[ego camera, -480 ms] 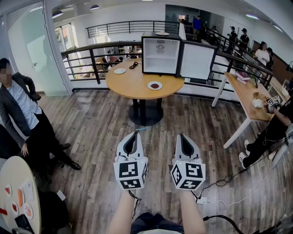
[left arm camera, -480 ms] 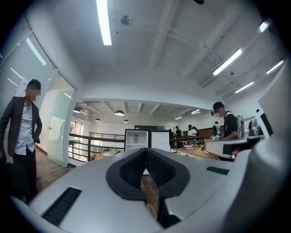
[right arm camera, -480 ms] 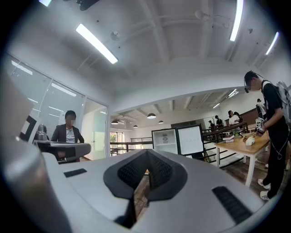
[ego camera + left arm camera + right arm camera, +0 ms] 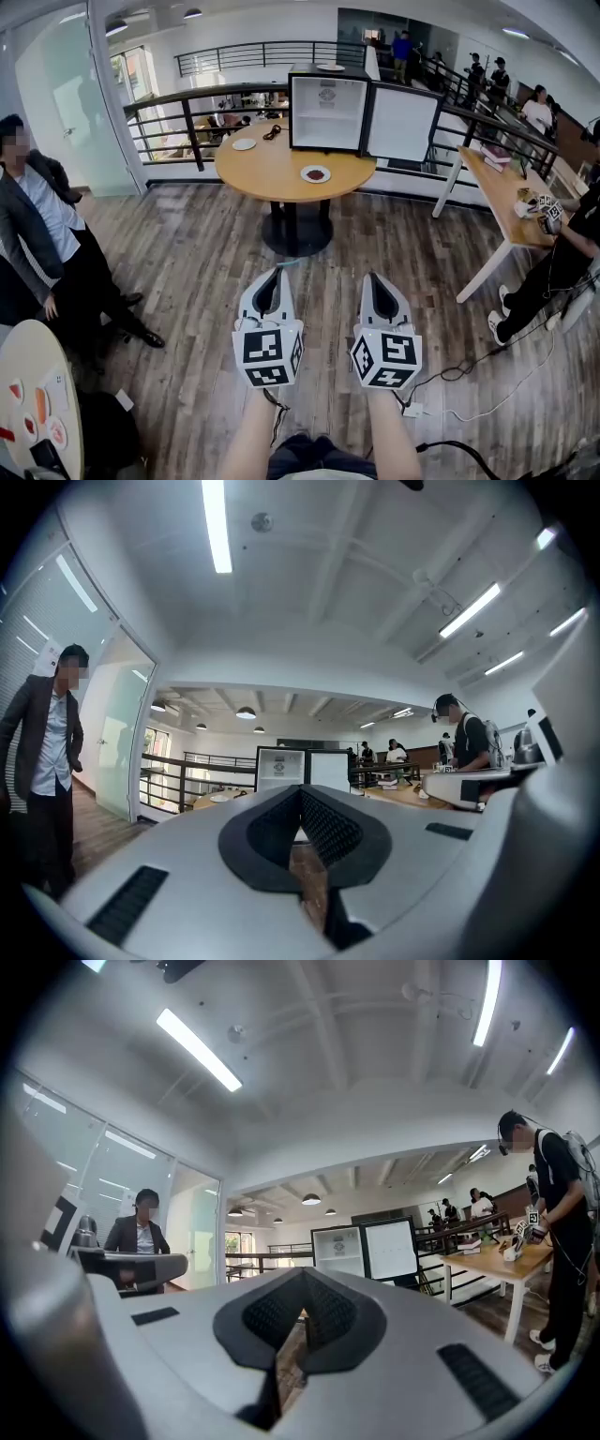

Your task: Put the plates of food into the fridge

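– What is the biggest thing here?

– The round table (image 4: 281, 173), on a wooden floor (image 4: 187, 262). I tell every place from this table.

– Where is the fridge?

– The fridge (image 4: 328, 114) stands on the far edge of the table. Its door (image 4: 404, 123) is swung open, past the table's right side.

– Is somebody near?

– A person in a dark jacket (image 4: 37, 225) stands on the floor, well to the left of the table.

– And the two grippers?

– Both hang over the floor on the near side of the table, well apart from it, and they point toward it. The left gripper (image 4: 273, 273) has its jaws closed together at the tips and nothing is between them. The right gripper (image 4: 372, 278) is the same: jaws together, nothing held.

– Where are the plates?

– The plate with food (image 4: 316, 173) lies on the table's right half, in front of the fridge. A white plate (image 4: 245, 144) lies on the table's far left part. Between this plate and the fridge is a small dark thing (image 4: 274, 133); I cannot tell what it is.
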{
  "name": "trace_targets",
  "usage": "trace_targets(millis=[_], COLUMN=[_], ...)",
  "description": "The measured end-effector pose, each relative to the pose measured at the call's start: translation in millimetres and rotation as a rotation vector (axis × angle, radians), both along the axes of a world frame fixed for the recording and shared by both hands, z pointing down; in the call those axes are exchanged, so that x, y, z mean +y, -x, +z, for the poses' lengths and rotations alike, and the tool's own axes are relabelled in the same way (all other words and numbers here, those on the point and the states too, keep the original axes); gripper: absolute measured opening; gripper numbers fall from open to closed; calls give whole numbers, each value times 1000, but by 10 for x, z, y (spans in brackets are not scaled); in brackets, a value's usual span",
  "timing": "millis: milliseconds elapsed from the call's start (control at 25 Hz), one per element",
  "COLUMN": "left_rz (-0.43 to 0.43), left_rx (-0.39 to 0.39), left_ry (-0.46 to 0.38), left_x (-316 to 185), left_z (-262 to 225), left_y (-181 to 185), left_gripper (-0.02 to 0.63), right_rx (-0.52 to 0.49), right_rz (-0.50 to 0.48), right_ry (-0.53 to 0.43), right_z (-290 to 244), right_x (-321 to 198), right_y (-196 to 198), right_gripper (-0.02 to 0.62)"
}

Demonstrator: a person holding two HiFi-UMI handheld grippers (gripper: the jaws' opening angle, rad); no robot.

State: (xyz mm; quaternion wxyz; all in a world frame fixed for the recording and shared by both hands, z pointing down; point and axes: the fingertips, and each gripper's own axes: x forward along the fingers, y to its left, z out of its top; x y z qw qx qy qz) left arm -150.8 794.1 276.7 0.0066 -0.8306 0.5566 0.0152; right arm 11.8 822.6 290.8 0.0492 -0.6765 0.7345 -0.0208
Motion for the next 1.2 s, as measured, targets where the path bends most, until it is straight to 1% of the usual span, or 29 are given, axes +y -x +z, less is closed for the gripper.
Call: trace_targets(millis=[400, 600, 760, 920, 1200], left_rz=[-2, -14, -38, -42, -51], left_rx=[1, 6, -2, 31, 21], left_ry=[22, 31, 58, 52, 57], left_x=[37, 61, 87, 117, 70], left_z=[49, 111, 194, 203, 211], left_y=[-59, -137, -164, -189, -246], left_gripper=[6, 6, 6, 6, 6], right_rx=[-20, -19, -21, -37, -56], right_rz=[-5, -19, -32, -42, -62], right_ry=[-9, -8, -4, 2, 12], right_z=[12, 58, 82, 117, 158], right_x=[44, 57, 87, 110, 61], right_y=[-91, -180, -266, -361, -401], right_gripper=[12, 12, 12, 12, 12])
